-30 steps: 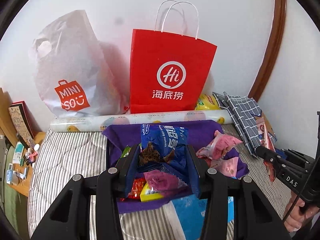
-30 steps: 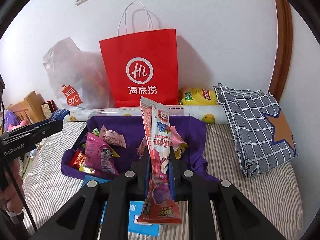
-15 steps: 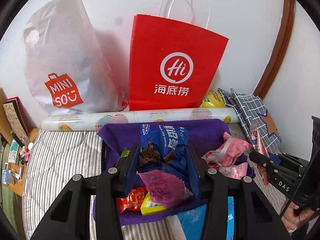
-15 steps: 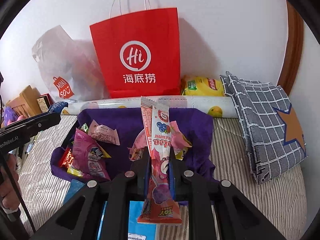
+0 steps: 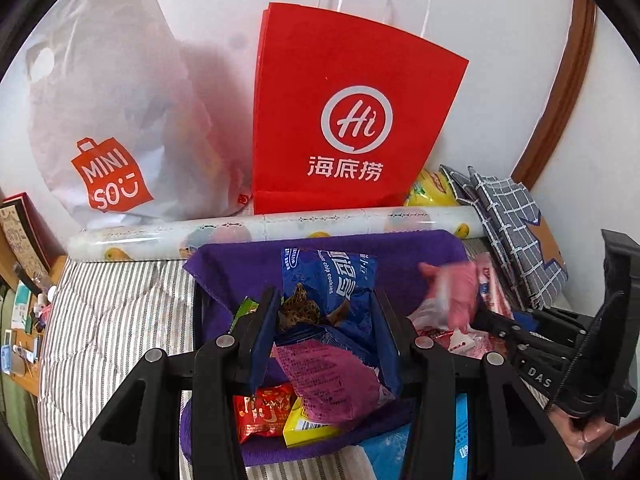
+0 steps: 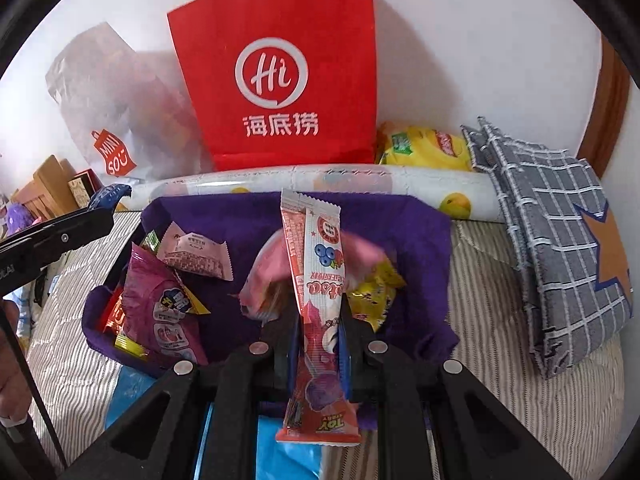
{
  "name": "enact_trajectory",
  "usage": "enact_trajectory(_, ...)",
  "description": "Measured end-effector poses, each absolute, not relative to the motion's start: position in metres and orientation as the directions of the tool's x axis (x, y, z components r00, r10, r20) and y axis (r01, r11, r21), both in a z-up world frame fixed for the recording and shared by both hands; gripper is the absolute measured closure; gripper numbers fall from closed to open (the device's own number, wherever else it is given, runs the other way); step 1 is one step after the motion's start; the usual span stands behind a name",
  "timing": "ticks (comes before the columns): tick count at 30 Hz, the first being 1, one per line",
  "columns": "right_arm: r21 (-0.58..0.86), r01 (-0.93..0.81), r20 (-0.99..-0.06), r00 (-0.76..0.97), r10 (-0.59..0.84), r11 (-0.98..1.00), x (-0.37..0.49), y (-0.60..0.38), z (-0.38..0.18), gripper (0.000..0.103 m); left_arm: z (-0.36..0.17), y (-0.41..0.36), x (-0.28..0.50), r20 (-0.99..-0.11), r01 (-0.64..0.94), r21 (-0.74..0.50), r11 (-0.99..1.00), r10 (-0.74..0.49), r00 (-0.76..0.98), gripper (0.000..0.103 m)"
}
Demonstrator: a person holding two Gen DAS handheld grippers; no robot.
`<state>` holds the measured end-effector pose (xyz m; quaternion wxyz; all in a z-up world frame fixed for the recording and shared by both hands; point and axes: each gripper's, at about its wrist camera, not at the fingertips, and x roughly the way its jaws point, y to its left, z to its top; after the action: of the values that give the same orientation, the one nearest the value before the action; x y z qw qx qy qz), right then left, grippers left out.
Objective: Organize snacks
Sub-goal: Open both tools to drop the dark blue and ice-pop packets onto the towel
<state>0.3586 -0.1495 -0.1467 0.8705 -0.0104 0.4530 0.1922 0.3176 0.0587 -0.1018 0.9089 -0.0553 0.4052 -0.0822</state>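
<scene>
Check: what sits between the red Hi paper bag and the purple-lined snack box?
A printed roll lies crosswise between the red paper bag and the purple-lined box. Both wrist views show it.

- Bright, even, soft indoor light; white wall (image 5: 480,60) clean, no blown highlights.
- Soft grey shadows cast on that wall beside the red paper bag (image 6: 280,80) and plastic bag (image 5: 112,100), well beyond the jaws.
- Strong fisheye bending, black vignette at corners.
- Motion-smeared pink wrapper (image 6: 272,268) just past the right jaws; mild glare along the glossy roll (image 5: 280,228).
</scene>
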Motion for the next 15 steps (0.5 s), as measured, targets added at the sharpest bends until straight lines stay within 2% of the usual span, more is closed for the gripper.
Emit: enact_trajectory(15, 0.166, -0.37, -0.803, 0.487, 0.343, 0.914, 0.371, -0.14, -0.15, 0.086, -0.121, 0.046, 0.338, -0.755, 0.109, -0.193, 0.975, -0.218, 0.618, 0.058)
